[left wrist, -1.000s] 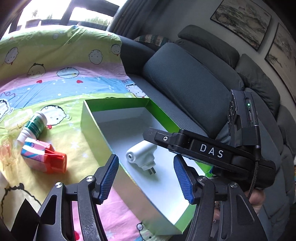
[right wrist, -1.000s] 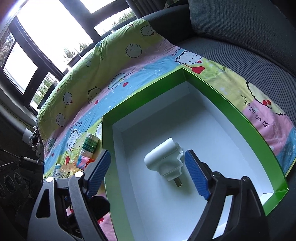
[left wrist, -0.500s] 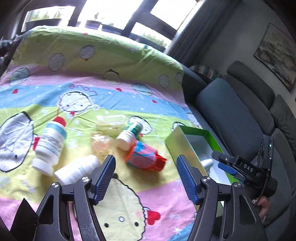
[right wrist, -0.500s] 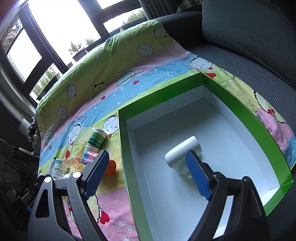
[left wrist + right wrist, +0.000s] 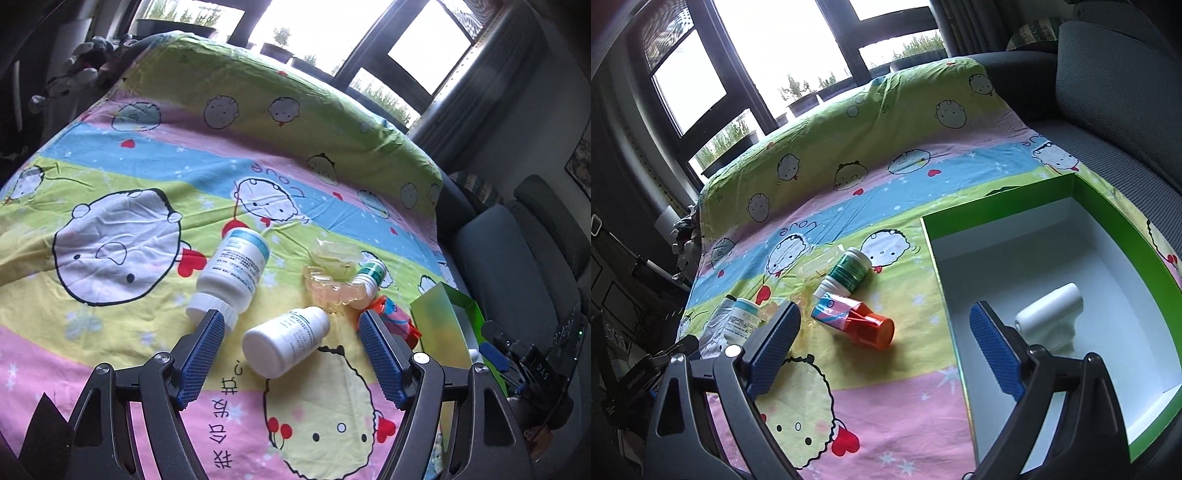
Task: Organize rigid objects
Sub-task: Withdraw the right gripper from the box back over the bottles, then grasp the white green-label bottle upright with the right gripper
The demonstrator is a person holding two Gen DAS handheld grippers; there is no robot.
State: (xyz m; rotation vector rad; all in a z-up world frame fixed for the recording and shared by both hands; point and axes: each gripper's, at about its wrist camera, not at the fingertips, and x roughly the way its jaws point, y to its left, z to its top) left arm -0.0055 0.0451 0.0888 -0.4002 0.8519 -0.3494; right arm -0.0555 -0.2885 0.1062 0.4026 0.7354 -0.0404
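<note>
My left gripper (image 5: 291, 354) hovers over the cartoon bedsheet with its jaws opening. A small white bottle (image 5: 286, 341) lies on the sheet below the gap, and no pad touches it. Beyond it lie a larger white bottle with a blue band (image 5: 232, 273), crumpled clear plastic (image 5: 332, 273), a green-labelled bottle (image 5: 369, 280) and a pink pack with an orange cap (image 5: 395, 319). My right gripper (image 5: 882, 350) holds nothing, its jaws opening, above the sheet beside the green box (image 5: 997, 206). A white plug adapter (image 5: 1049, 314) lies inside the box. The orange-capped pack (image 5: 853, 319) is just ahead.
A grey sofa (image 5: 1108, 74) runs along the right behind the box. Windows stand at the far end of the sheet. A dark stuffed toy (image 5: 85, 62) sits at the sheet's far left corner. The other gripper (image 5: 532, 369) shows at the right edge of the left wrist view.
The left gripper has swung away from the box to the bottles on the sheet and widened. The right gripper has drawn back and leftward from the adapter, which stays in the box, and widened.
</note>
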